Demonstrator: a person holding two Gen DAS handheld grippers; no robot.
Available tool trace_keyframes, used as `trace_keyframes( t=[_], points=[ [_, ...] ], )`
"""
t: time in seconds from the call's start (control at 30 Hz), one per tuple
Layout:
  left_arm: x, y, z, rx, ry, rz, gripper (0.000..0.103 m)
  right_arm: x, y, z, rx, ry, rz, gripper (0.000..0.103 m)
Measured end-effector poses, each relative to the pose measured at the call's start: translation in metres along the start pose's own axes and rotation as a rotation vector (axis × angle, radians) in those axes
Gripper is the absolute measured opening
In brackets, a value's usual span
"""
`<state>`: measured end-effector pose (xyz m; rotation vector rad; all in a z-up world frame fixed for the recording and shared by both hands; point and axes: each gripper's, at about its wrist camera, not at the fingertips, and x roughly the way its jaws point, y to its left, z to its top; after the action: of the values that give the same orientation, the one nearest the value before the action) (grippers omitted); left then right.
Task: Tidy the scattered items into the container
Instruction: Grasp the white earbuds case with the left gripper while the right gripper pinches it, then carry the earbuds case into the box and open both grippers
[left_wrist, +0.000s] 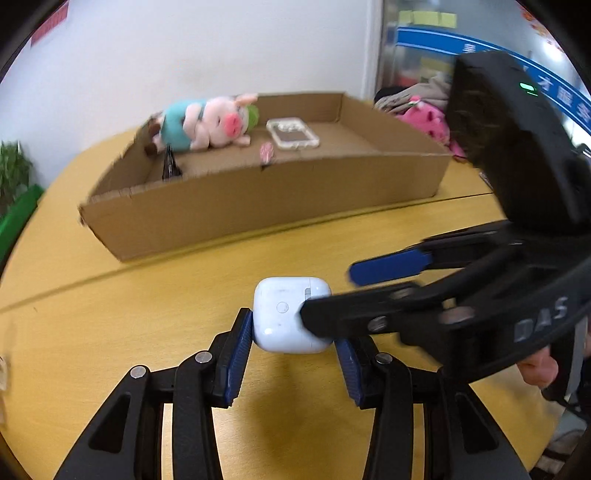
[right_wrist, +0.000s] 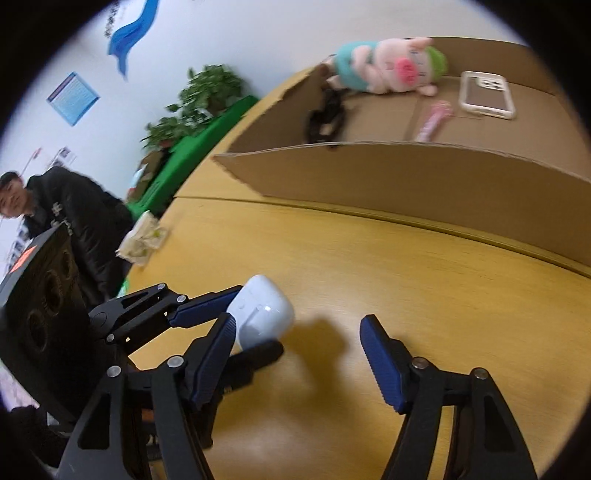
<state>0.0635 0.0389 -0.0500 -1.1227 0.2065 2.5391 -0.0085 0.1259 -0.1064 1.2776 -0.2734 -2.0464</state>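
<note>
My left gripper (left_wrist: 293, 341) is shut on a white earbud case (left_wrist: 286, 314) and holds it just above the yellow table (left_wrist: 147, 314). The case also shows in the right wrist view (right_wrist: 264, 314), held by the left gripper (right_wrist: 255, 319). My right gripper (right_wrist: 297, 345) is open and empty beside the case; in the left wrist view its fingers (left_wrist: 388, 266) reach in from the right, one in front of the case. The cardboard box (left_wrist: 258, 195) behind holds a plush pig (left_wrist: 214, 123), a phone (left_wrist: 291, 133), a pink clip (left_wrist: 266, 151) and a black clip (left_wrist: 170, 166).
A pink bag (left_wrist: 428, 122) and clothes lie behind the box's right end. A crumpled wrapper (right_wrist: 144, 236) sits at the table's left edge. Green planters with plants (right_wrist: 199, 103) and a person in black (right_wrist: 66, 214) are beyond the table.
</note>
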Motion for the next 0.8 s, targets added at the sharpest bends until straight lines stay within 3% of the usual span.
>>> trace_keyframes(
  t=[0.1,0.13,0.3,0.33,0.57,0.8],
  points=[
    [-0.008,-0.005,0.003,0.032,-0.029,0.014,0.047,-0.001,0.009,0.002,-0.015,0.006,0.057,0.053],
    [-0.009,-0.005,0.004,0.038,-0.035,0.020,0.047,-0.003,0.012,0.002,-0.022,0.000,0.068,0.041],
    [-0.019,-0.005,0.021,0.065,-0.080,0.026,0.047,-0.019,0.033,0.011,-0.086,-0.051,0.009,0.035],
    [-0.022,-0.006,0.025,0.071,-0.093,0.025,0.047,-0.025,0.035,0.015,-0.090,-0.068,0.001,0.029],
    [-0.042,-0.019,0.090,0.158,-0.212,0.026,0.047,-0.082,0.050,0.051,-0.160,-0.203,-0.087,0.027],
    [-0.043,-0.032,0.187,0.254,-0.290,-0.003,0.047,-0.151,0.041,0.116,-0.206,-0.324,-0.170,0.026]
  ],
)
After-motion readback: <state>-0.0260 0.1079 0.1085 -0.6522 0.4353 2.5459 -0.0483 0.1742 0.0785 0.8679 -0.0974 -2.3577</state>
